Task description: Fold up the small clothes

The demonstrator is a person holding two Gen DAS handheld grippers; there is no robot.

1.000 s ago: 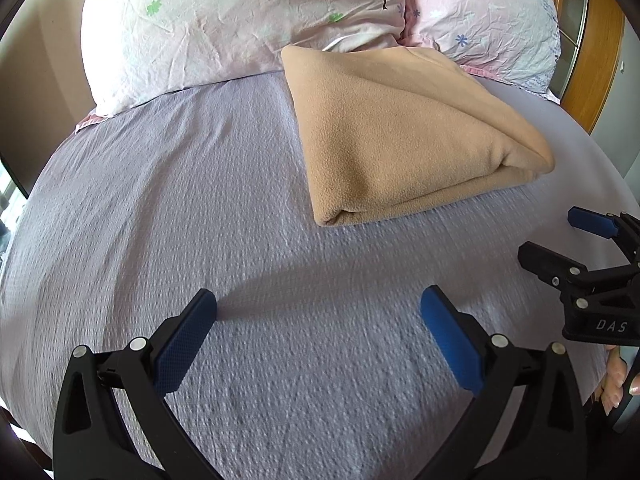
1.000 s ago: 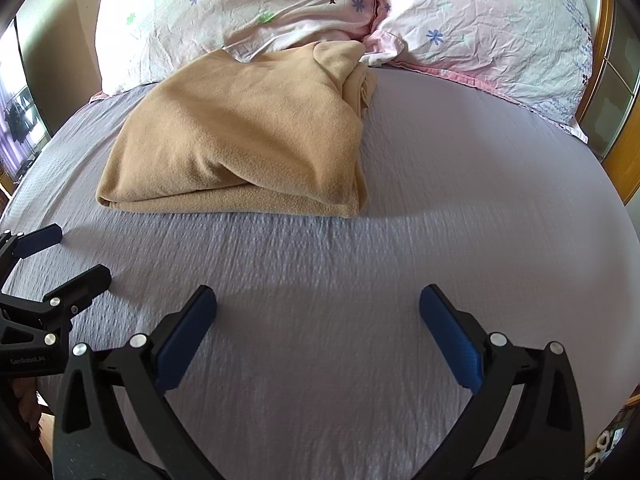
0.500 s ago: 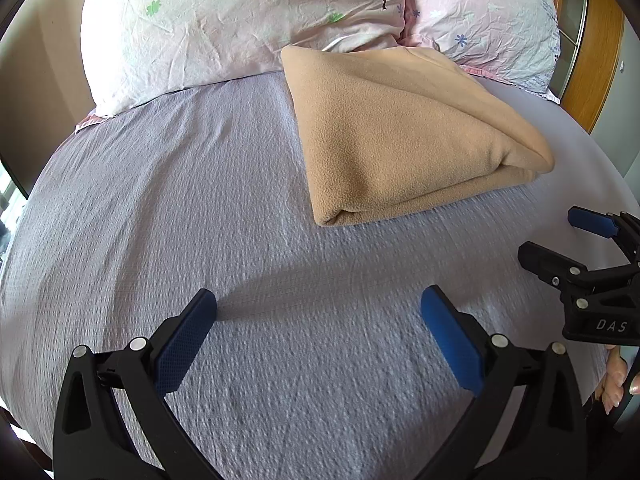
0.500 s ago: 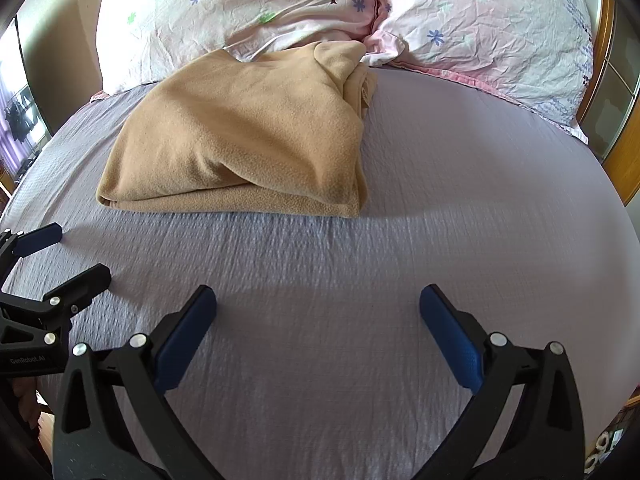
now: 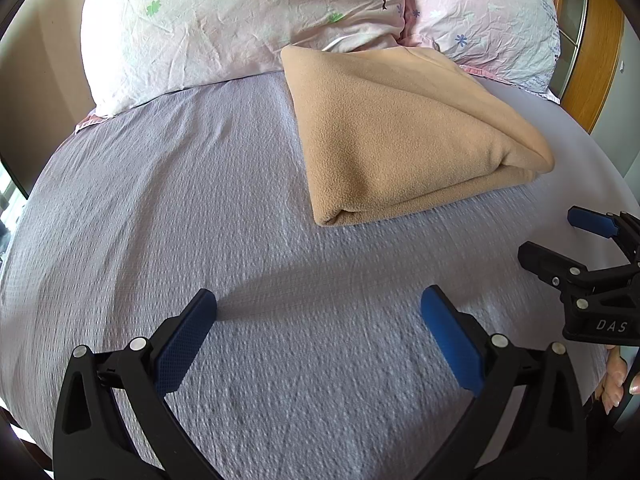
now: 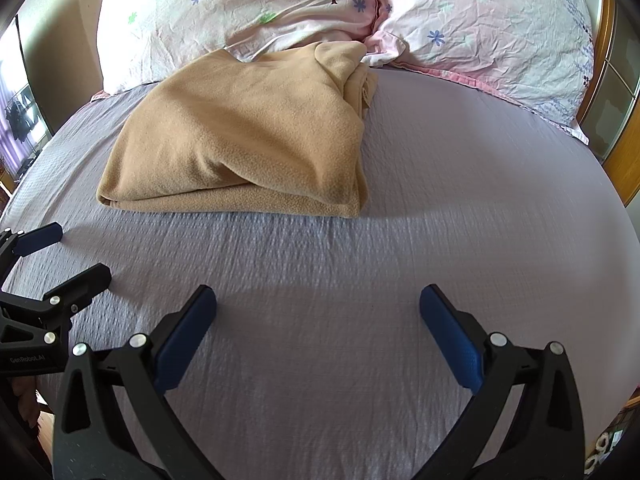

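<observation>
A tan fleece garment [image 5: 404,132] lies folded in a thick stack on the bed, up against the pillows; it also shows in the right wrist view [image 6: 244,136]. My left gripper [image 5: 318,310] is open and empty, low over the sheet, well short of the garment's near edge. My right gripper [image 6: 318,308] is open and empty, also short of the garment. Each gripper shows in the other's view: the right one at the right edge [image 5: 560,236], the left one at the left edge [image 6: 68,256], both with jaws apart.
A lavender textured sheet [image 5: 160,220] covers the bed. Two pink flowered pillows [image 5: 240,20] [image 6: 488,24] lie at the head. A wooden frame [image 5: 592,48] stands at the far right. The bed's edges curve down on both sides.
</observation>
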